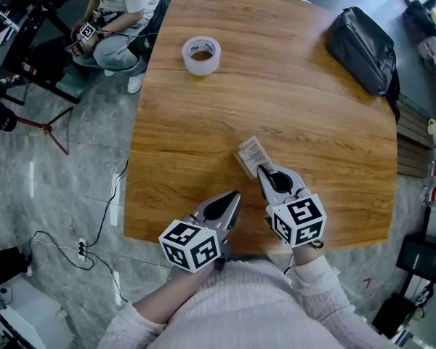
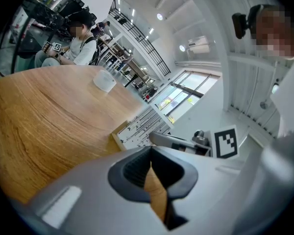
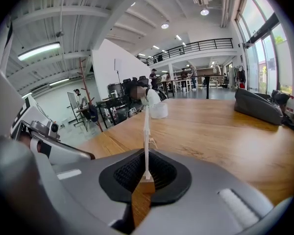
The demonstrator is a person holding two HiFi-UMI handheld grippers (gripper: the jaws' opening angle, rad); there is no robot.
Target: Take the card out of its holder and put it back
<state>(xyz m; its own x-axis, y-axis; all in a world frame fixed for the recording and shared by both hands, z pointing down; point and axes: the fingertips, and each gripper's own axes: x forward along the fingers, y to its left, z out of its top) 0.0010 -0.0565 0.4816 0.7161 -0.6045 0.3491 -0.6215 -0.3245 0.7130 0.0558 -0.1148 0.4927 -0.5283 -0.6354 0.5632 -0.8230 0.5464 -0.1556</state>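
Thin white printed card point(image 3: 146, 126) pinched edge-on between right gripper point(image 1: 262, 170) jaws, brown wooden table point(image 1: 305, 93) underneath. Left gripper point(image 1: 236, 195) alongside, jaws pressed together, nothing held.

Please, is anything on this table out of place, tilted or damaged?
Nothing looks wrong. The card stands on edge, but only because the right tool grips it. The tape roll and black bag sit flat on the table.

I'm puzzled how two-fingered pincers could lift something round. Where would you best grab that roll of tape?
Probably its wall, from straight above: the roll of tape lies flat on the table with its hole facing up, so one jaw can go inside the ring and the other outside.
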